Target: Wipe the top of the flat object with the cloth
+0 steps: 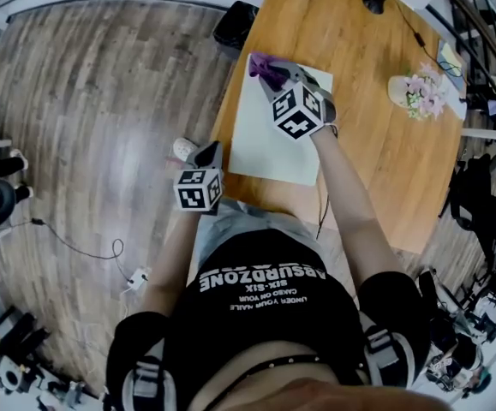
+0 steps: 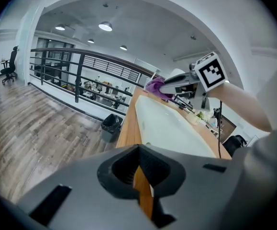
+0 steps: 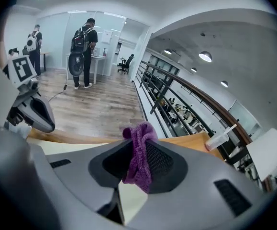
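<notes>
Left gripper (image 1: 207,152): jaws together, empty, beside the table edge. Right gripper (image 1: 271,75): clamped on purple cloth (image 1: 263,63), white board (image 1: 269,135) beneath; wiping likely barely begun.

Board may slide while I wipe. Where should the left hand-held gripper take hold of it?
Probably the white board's near-left corner, from the table's left edge: it lies flat and thin, that corner is nearest the left hand-held gripper and clear of the cloth.
</notes>
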The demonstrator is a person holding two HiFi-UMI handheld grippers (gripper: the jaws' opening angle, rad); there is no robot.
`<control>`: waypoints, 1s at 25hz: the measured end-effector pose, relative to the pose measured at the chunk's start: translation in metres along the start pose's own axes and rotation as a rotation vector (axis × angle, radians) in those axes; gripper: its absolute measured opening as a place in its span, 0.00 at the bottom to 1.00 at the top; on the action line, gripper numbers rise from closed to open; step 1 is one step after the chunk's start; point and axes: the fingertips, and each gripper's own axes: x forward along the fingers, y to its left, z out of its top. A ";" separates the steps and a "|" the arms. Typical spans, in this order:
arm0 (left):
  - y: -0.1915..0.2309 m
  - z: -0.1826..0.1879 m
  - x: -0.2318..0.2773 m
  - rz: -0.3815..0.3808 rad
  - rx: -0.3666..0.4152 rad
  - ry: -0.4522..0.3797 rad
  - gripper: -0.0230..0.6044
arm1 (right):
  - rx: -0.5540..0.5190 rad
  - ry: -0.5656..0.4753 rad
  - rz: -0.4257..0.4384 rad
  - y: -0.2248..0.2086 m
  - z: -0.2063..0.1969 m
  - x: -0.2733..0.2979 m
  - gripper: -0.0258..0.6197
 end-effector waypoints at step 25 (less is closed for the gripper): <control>0.007 0.004 0.026 -0.073 0.028 0.086 0.06 | 0.024 0.070 -0.100 -0.006 -0.013 0.070 0.19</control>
